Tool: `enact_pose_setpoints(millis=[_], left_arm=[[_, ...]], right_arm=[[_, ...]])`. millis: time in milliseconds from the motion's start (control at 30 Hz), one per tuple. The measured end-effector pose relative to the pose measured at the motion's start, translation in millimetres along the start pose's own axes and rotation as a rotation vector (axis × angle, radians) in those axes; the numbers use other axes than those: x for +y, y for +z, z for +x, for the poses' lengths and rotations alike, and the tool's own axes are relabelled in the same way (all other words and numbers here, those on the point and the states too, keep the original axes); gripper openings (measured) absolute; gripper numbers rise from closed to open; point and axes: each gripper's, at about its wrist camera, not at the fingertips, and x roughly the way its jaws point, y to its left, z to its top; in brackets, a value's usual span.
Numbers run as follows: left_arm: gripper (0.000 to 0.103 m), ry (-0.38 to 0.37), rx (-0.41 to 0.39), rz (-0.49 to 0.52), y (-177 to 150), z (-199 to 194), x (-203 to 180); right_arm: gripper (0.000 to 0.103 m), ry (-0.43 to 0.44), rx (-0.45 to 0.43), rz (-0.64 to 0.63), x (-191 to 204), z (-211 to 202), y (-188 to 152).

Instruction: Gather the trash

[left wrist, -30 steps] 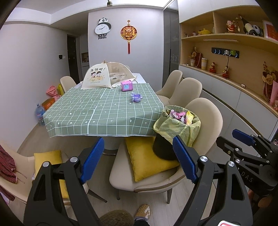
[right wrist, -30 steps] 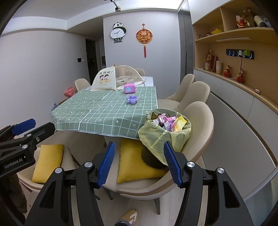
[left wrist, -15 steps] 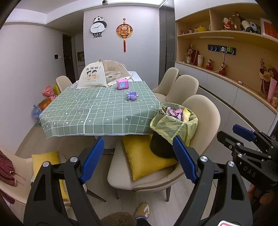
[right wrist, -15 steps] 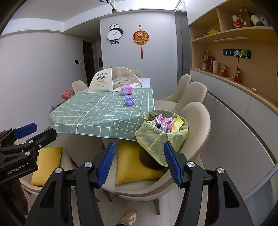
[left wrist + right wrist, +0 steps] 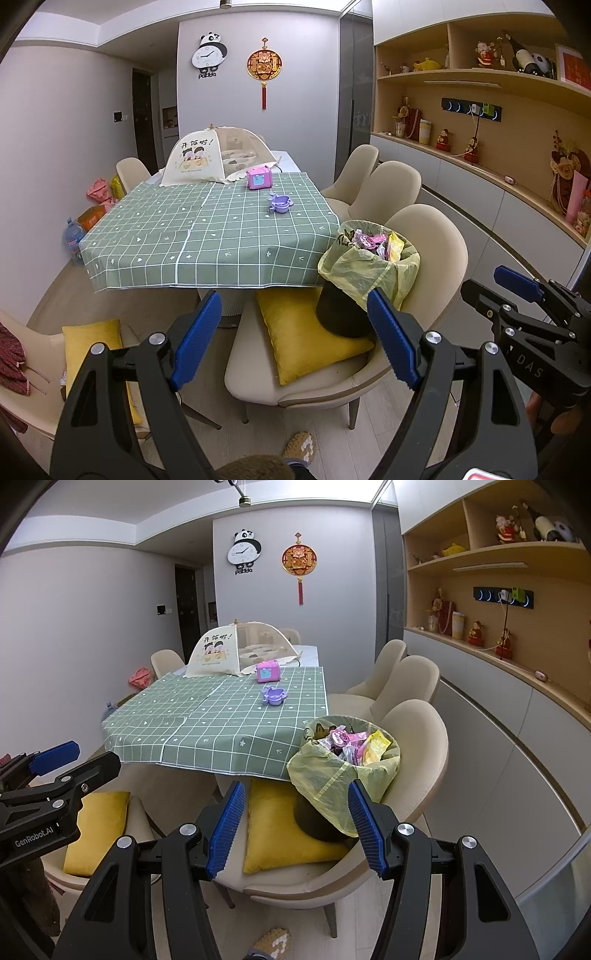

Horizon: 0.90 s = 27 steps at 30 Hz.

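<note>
Both the left gripper point(image 5: 295, 336) and the right gripper point(image 5: 295, 823) have matte black skeletal arms with triangular cut-outs, silver round bolt heads at the joints and ribbed blue fingertip pads point(image 5: 393, 338), white "GenRobot.AI" lettering marking the left one and "DAS" the right.

A bench point(image 5: 155, 236) under a green checked tablecloth point(image 5: 221, 243) carries a cream mesh food cover point(image 5: 218, 157) at its far end, a pink toy box point(image 5: 259, 178) just in front of that, and a small purple toy point(image 5: 279, 203) nearer the right edge. Beside the bench, a beige chair point(image 5: 432, 243) holds a yellow cushion point(image 5: 303, 336) and a black bin point(image 5: 341, 314) lined with a yellow-green bag point(image 5: 354, 271), full of wrappers point(image 5: 369, 242).
</note>
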Motion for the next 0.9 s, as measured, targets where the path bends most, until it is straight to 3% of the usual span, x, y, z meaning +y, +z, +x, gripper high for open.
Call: enact_pose_setpoints(millis=[633, 800, 900], left_arm=[[0.077, -0.014, 0.050, -0.007, 2.7, 28.0, 13.7], [0.077, -0.035, 0.148, -0.097, 11.3, 75.7, 39.5], [0.077, -0.034, 0.218, -0.162, 18.5, 128.9, 71.1]], right_arm=[[0.055, -0.004, 0.035, -0.007, 4.9, 20.1, 6.1], [0.055, -0.009, 0.069, -0.015, 7.0, 53.7, 14.6], [0.055, 0.006, 0.103, -0.014, 8.2, 101.9, 29.5]])
